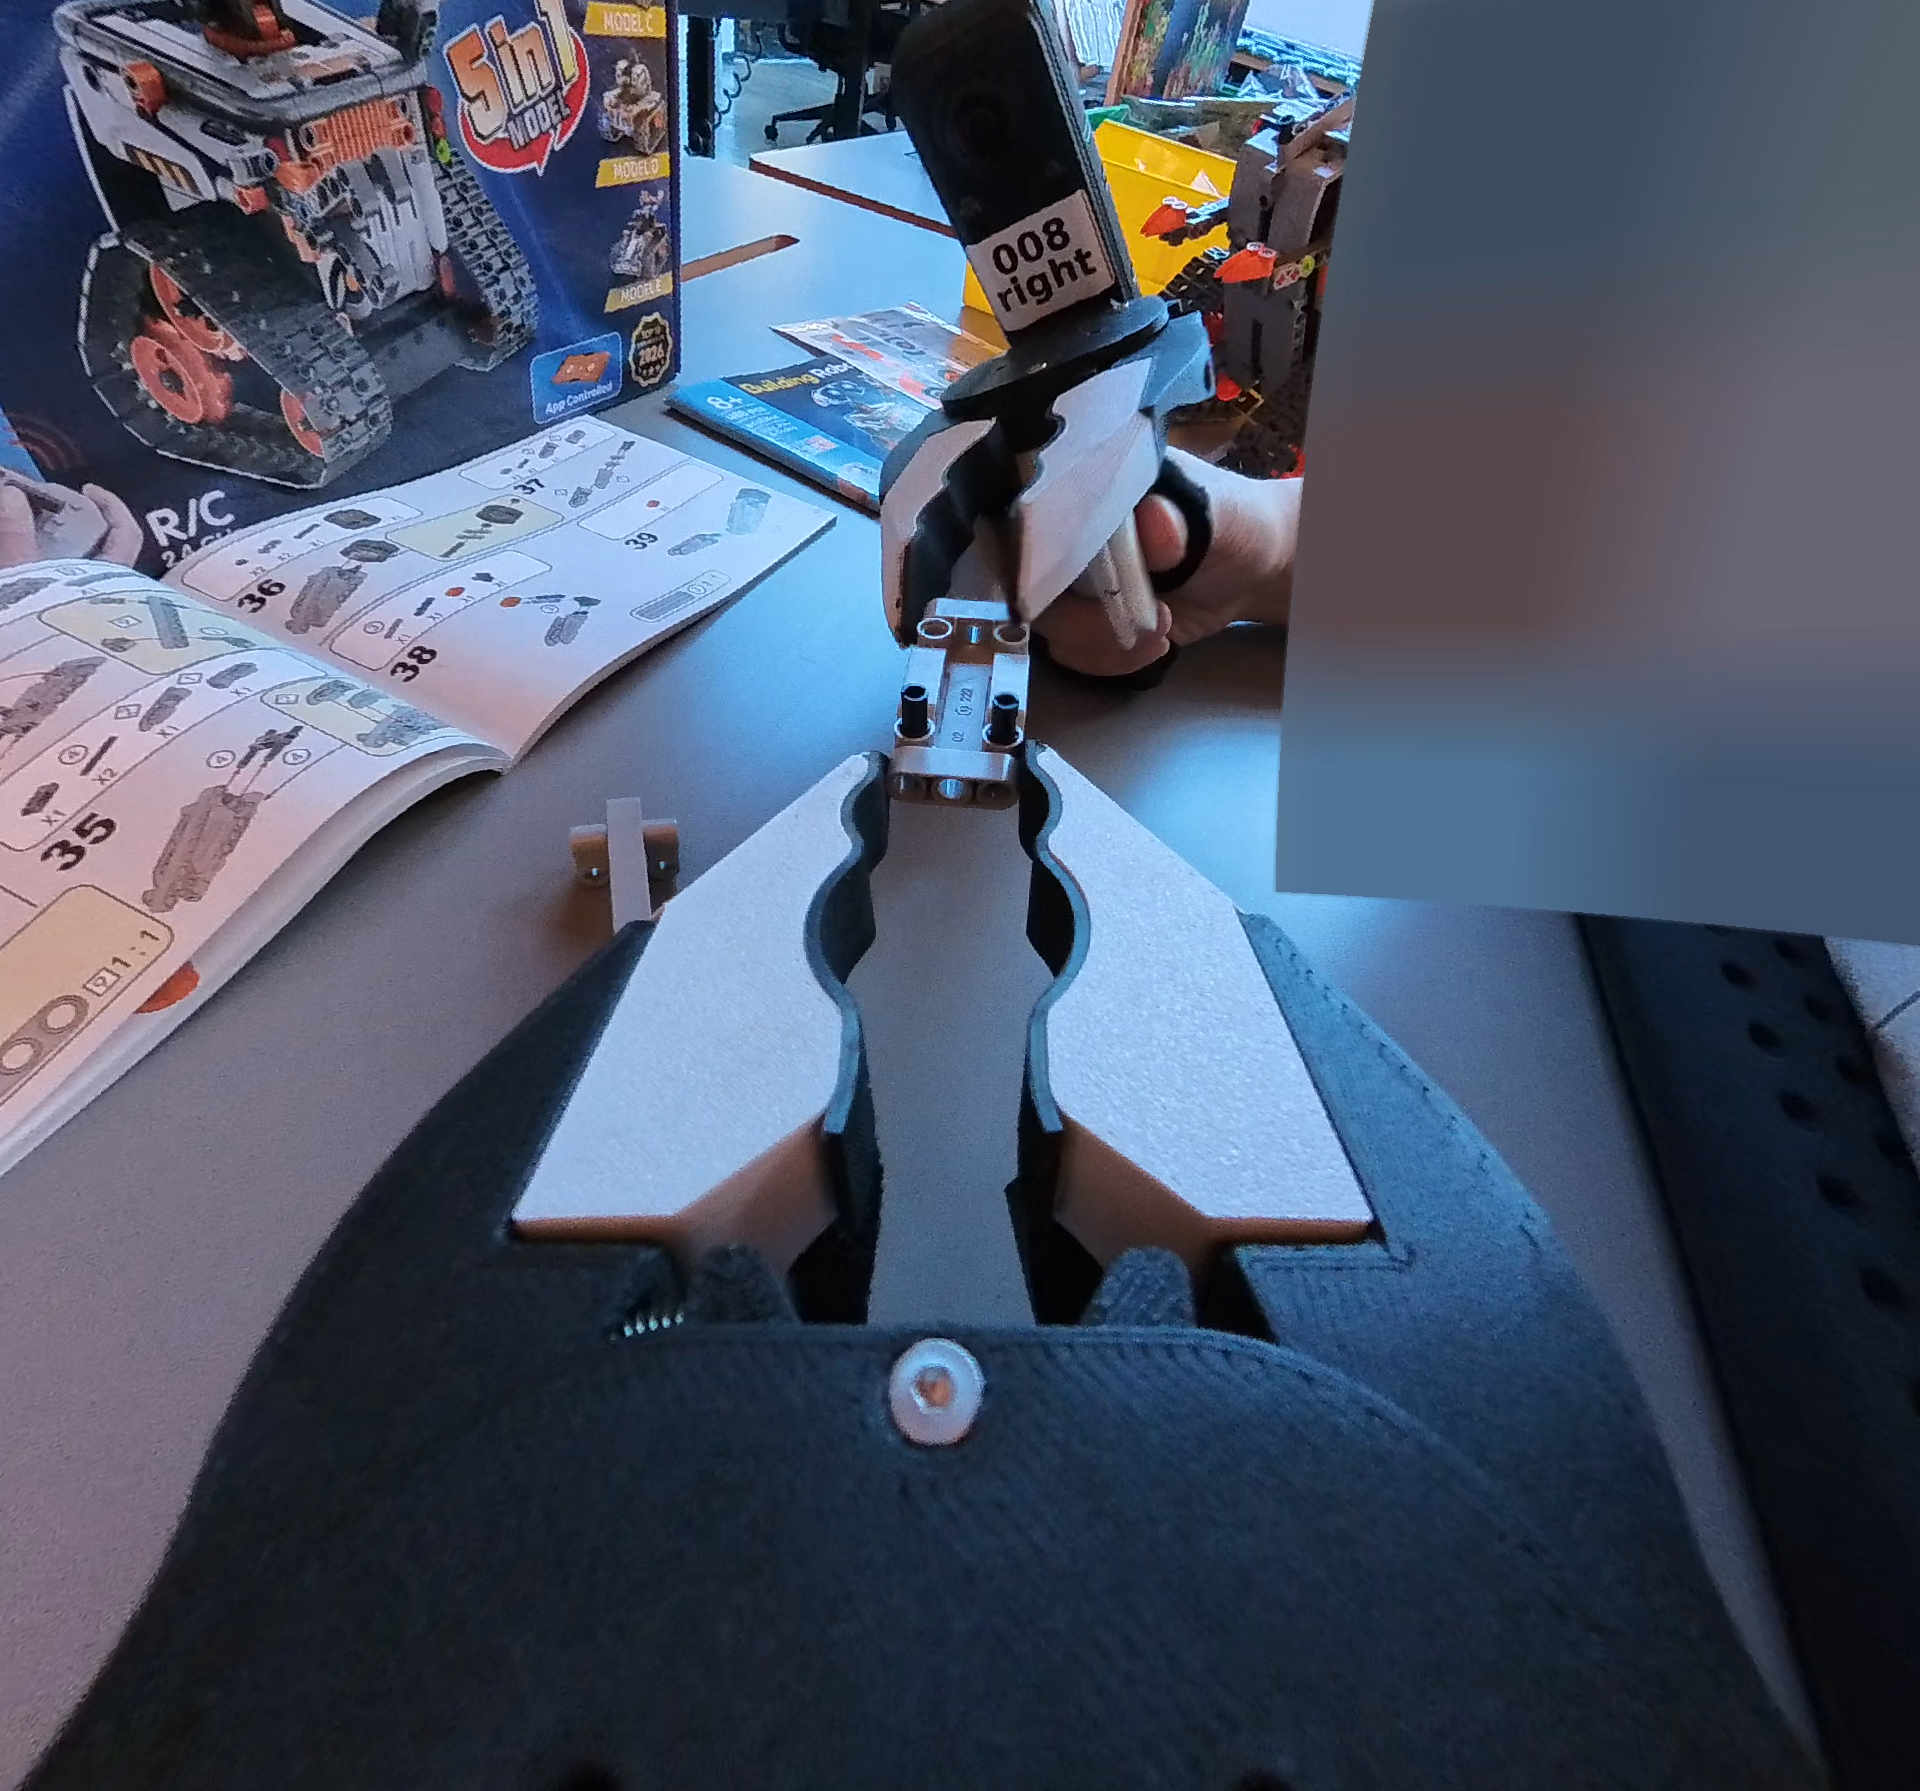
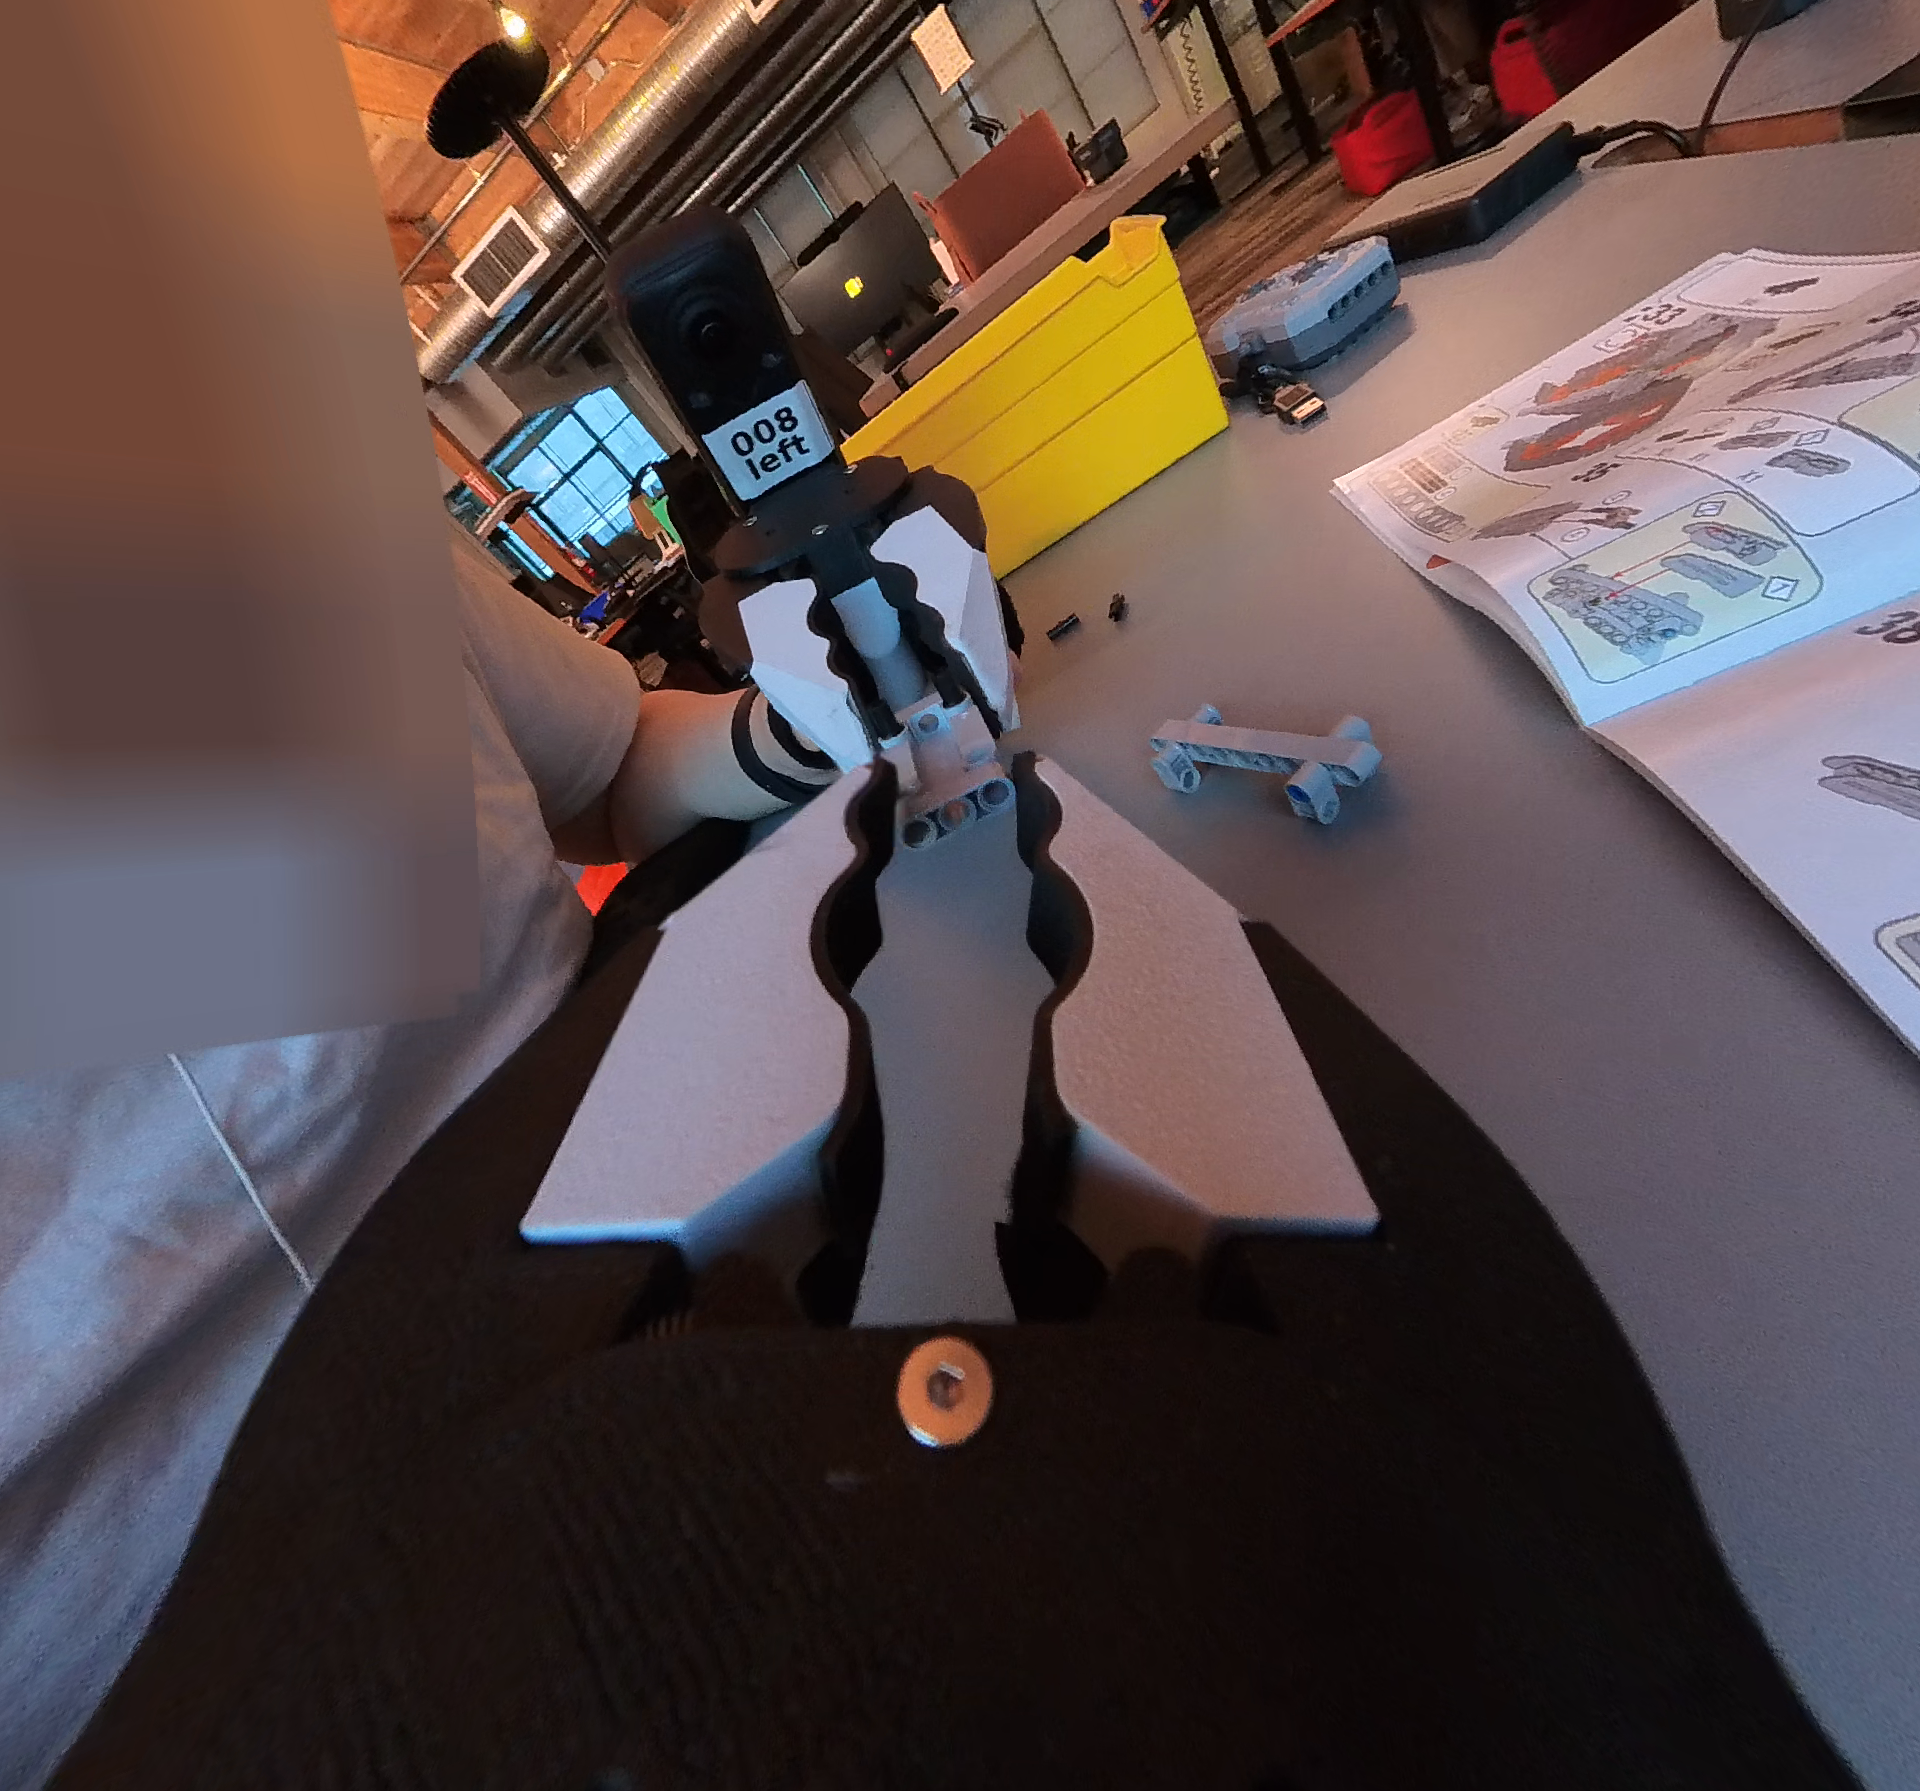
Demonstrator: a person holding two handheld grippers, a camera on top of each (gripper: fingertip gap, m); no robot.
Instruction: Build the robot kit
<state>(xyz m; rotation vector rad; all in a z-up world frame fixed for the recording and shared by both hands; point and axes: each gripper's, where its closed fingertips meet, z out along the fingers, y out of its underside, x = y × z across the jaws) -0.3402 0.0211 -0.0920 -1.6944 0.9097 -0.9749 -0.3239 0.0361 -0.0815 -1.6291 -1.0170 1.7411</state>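
A small grey brick frame (image 1: 961,702) with two black pins standing on it is held level just above the grey table between both grippers, which face each other. My left gripper (image 1: 956,775) is shut on the frame's near cross beam. My right gripper (image 1: 961,609), held by a hand, grips the far end. In the right wrist view my right gripper (image 2: 954,775) is closed on the frame's three-hole beam (image 2: 951,806), with the left gripper (image 2: 930,718) just beyond it. A second grey beam assembly (image 1: 623,853) lies on the table, also in the right wrist view (image 2: 1262,765).
An open instruction booklet (image 1: 312,702) lies left of the grippers, in front of a blue toy-robot box (image 1: 312,183). A yellow bin (image 2: 1039,411), a grey hub block (image 2: 1309,307) and two small black pins (image 2: 1065,627) sit on the table. A dark brick model (image 1: 1278,266) stands behind. Left and right tips are no more than a few centimetres apart. Both grippers' tips are roughly 35 cm from the grey hub block (image 2: 1309,307).
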